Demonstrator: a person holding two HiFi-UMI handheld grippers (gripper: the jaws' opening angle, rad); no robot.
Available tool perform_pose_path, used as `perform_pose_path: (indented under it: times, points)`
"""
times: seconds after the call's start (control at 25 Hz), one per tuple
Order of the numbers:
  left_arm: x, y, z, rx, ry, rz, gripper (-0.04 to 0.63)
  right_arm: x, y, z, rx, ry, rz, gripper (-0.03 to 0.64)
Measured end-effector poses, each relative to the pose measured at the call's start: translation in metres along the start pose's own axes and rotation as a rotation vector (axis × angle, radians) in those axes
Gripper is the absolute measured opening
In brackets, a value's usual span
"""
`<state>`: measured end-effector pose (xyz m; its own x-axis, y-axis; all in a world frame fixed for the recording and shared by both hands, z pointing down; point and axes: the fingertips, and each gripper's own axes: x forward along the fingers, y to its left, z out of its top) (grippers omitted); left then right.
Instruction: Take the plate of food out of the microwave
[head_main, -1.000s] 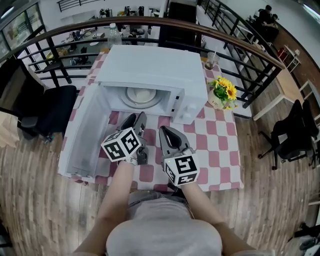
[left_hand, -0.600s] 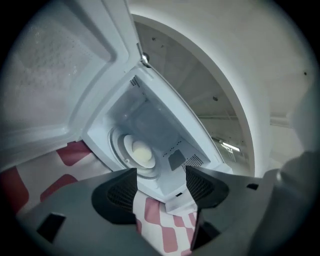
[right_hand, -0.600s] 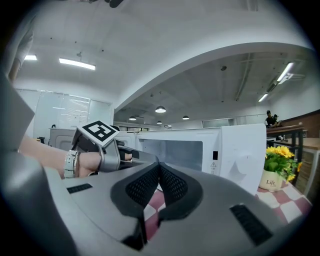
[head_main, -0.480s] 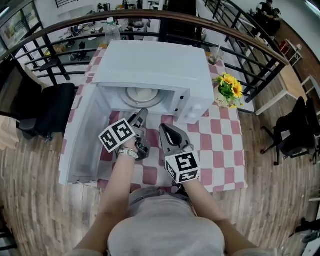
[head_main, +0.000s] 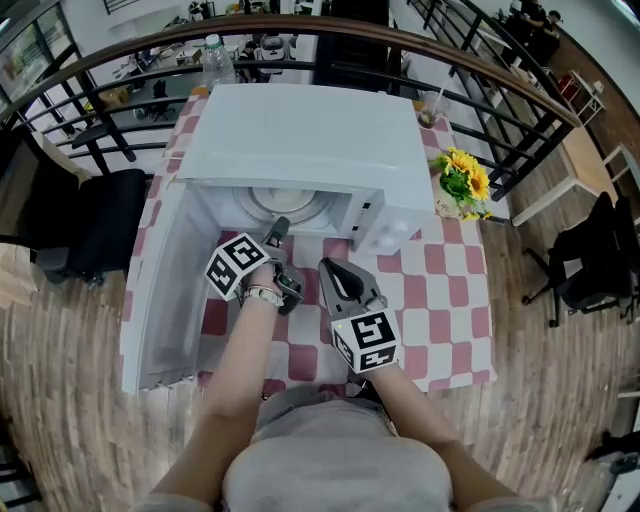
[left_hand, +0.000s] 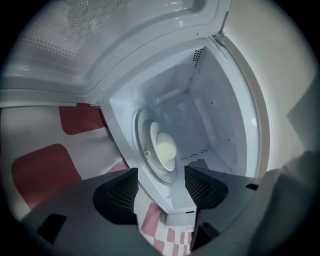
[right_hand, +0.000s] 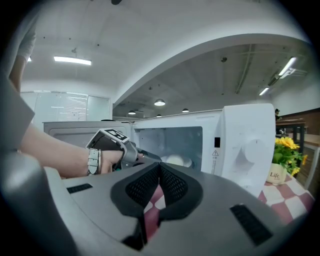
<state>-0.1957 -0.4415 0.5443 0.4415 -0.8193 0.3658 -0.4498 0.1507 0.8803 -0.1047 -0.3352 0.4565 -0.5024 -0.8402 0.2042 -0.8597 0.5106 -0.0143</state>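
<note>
Step in hand, as I read it: reach in for the plate. The plate of food (left_hand: 165, 148) sits on the glass turntable (left_hand: 141, 131) inside the microwave (head_main: 310, 120), not yet touched, dead 12 o'clock from the left gripper (head_main: 277, 232). The door (head_main: 165, 280) hangs wide at 9 o'clock, so access is free. The left gripper's jaws stand wide apart and hold nothing; only the cavity's front sill (left_hand: 176, 202) and the plate show through the gap, further off. They've just opened up, then eased in slightly. The right gripper (head_main: 333, 268) waits at 5 o'clock of the left one, over the checked tablecloth (head_main: 440, 300), pads together, empty. To do it well, I'd say: keep the current roll so one jaw goes over the near rim and one under, clear the sill first, bite only the rim and stay off the food, then draw out level and slow. The plate looks smooth, so a shallow bite likely slips. The right gripper should open and take the opposite rim once the plate clears the mouth. Versus a second ago: the left gripper is closer to the cavity mouth and its marker cube has rolled over; the right gripper sits in much the same spot in the head view; the plate hasn't moved.
</note>
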Motion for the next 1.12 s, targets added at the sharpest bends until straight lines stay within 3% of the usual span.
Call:
perform_pose_path:
  times: [0.36, 0.72, 1.12]
  points:
    - [0.031, 0.026, 0.009, -0.182, -0.021, 0.138, 0.327, 0.012, -0.01, -0.016, 0.043, 0.039, 0.003, 0.023]
    - [0.051, 0.04, 0.008, -0.26, -0.036, 0.289, 0.326, 0.015, -0.023, -0.026, 0.071, 0.054, -0.011, 0.023]
    - [0.06, 0.047, 0.01, -0.318, -0.077, 0.332, 0.334, 0.013, -0.028, -0.027, 0.074, 0.062, -0.02, 0.023]
